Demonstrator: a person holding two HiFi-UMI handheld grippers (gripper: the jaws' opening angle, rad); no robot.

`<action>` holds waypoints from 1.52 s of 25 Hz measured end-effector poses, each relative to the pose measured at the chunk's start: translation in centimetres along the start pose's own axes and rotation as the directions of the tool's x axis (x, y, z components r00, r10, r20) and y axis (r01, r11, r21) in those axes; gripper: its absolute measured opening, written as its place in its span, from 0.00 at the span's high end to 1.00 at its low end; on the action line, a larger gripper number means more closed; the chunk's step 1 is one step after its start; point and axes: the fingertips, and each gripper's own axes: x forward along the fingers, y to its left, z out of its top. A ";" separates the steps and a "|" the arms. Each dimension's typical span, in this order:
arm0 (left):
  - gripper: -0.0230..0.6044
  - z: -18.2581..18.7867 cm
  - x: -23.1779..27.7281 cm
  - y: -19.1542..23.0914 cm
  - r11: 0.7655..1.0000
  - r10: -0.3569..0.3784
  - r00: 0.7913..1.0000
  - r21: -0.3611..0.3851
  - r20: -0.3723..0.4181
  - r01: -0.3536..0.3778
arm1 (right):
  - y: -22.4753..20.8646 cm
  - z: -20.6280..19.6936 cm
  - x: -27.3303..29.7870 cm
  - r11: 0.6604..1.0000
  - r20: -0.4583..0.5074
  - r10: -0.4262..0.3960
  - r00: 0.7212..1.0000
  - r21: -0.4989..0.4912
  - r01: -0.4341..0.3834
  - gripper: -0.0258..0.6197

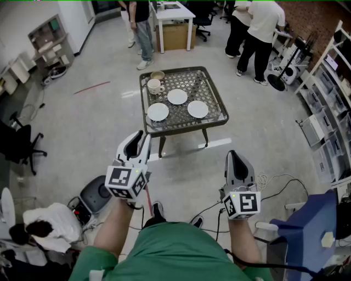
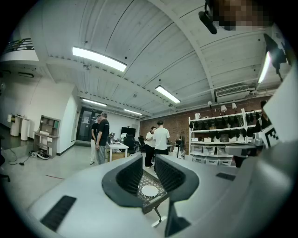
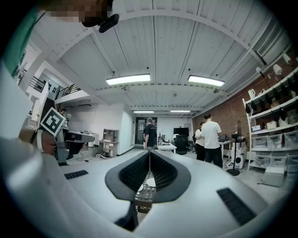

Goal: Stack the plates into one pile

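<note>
Table, mesh top with a raised rim, stands out on the open floor; every place below is taken from it

On the table: three white plates, each lying flat and single, none on another, none touching
- left plate: near the front edge, left side
- middle plate: about the centre of the top
- right plate: toward the front, right side
- each shows a plain white face

Back left corner of the table: a white mug, and just behind it a tan bowl. What is in either cannot be made out from here

Grippers: both held level in front of the table, well short of it, pointing toward it
- left gripper: jaws a narrow slot apart with nothing between them; in the left gripper view the table top and one plate show far off through the slot
- right gripper: jaws closed together at the tips, holding nothing

Behind the table: a white desk with a cardboard box standing under it, box contents not visible. One person stands at the desk's left; two more people stand behind the table to the right

Right of the table: shelves carrying bins along the wall; their contents are too small to tell
</note>
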 end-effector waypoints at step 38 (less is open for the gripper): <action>0.80 -1.7 1.3 17.0 0.995 -0.061 0.998 -0.085 -0.022 0.059 | 7.4 -3.7 8.4 0.962 -0.091 -0.138 0.986 0.226 0.155 0.92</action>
